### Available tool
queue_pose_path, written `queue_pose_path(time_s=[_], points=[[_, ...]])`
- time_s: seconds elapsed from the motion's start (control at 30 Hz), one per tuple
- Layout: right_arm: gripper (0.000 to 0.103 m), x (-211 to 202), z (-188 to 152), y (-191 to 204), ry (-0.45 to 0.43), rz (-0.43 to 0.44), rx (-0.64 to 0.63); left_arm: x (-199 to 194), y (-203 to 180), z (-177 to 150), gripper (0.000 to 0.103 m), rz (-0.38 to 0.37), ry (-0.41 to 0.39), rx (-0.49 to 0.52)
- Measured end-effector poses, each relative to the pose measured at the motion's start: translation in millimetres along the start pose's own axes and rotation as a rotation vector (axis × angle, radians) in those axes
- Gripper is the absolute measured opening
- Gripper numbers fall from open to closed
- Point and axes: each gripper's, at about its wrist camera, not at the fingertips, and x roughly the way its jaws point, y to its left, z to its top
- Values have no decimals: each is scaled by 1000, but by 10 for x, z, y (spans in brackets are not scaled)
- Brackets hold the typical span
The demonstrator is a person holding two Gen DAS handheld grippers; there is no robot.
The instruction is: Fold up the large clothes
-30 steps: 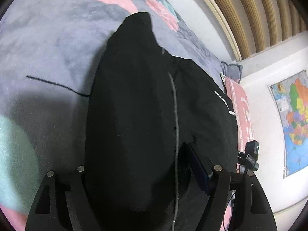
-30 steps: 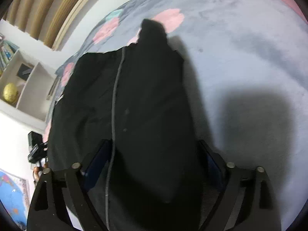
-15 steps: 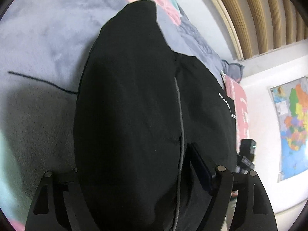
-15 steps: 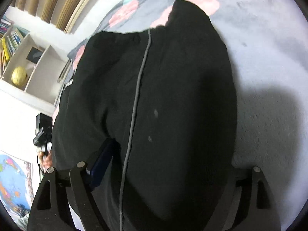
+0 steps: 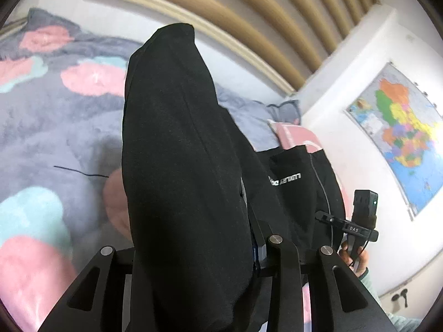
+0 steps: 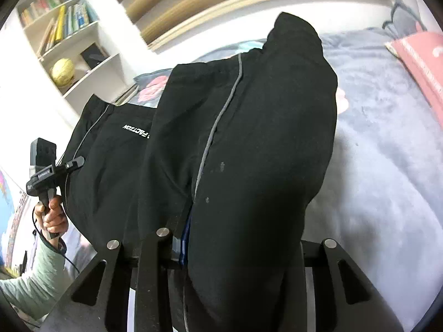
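Black trousers (image 5: 180,152) with grey side piping and white lettering hang between both grippers, lifted off the bed. My left gripper (image 5: 193,235) has its jaws closing on a thick fold of the cloth, which hides its left finger. The pad of the right finger (image 5: 259,244) presses the fabric. In the right wrist view the same trousers (image 6: 249,138) fill the middle. My right gripper (image 6: 243,235) is closing on another bunch of them, its blue pad against the cloth. Each view shows the other gripper at its edge, held by a hand (image 6: 54,215).
A grey fleece blanket (image 5: 55,127) with pink and teal patches covers the bed below. A pink pillow (image 6: 420,63) lies at the bed's edge. A slatted wooden headboard (image 5: 249,13) stands behind, a wall map (image 5: 401,127) to one side and a bookshelf (image 6: 69,41) to the other.
Both grippers have risen and tilted up, taking the trousers off the blanket. Their jaws have narrowed onto the cloth. Headboard, map and shelf have come into view.
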Motion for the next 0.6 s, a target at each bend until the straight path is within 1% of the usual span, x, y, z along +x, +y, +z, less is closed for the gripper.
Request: queue_pose_path(time_s=[0.07,0.17,0.27,0.33,0.37,0.43,0.47,0.5,0.53,0.57,0.6], points=[[40,-242,-87,214,0,-13,-15,-376,-50,-112,37,-12,-3,-1],[40,-546,-299,436,18,-18,-4,-706,-135,-348,37,-13,14,-8],[40,-663,-554,541,73,-18,39,-856,-136,-645,39,-8,59,-39],[40,-614,-791,601,122,-44,33,-827,-74,-878,40,11,102,-52],[40,-551,-882,599,144,-54,30,-773,-19,-1047,41,26,133,-58],[40,-352,-1130,532,204,-76,60,-641,171,-1304,42,60,175,-91],[41,-285,-1218,490,216,-103,70,-605,258,-1394,45,82,174,-104],[44,-224,-1321,414,218,-155,78,-559,430,-1498,46,103,167,-131],[48,-197,-1403,297,212,-164,117,-534,648,-1600,49,93,162,-191],[51,-193,-1448,197,203,-135,167,-522,838,-1673,53,59,156,-259],[53,-205,-1507,61,187,-94,240,-522,1013,-1747,55,10,147,-330]])
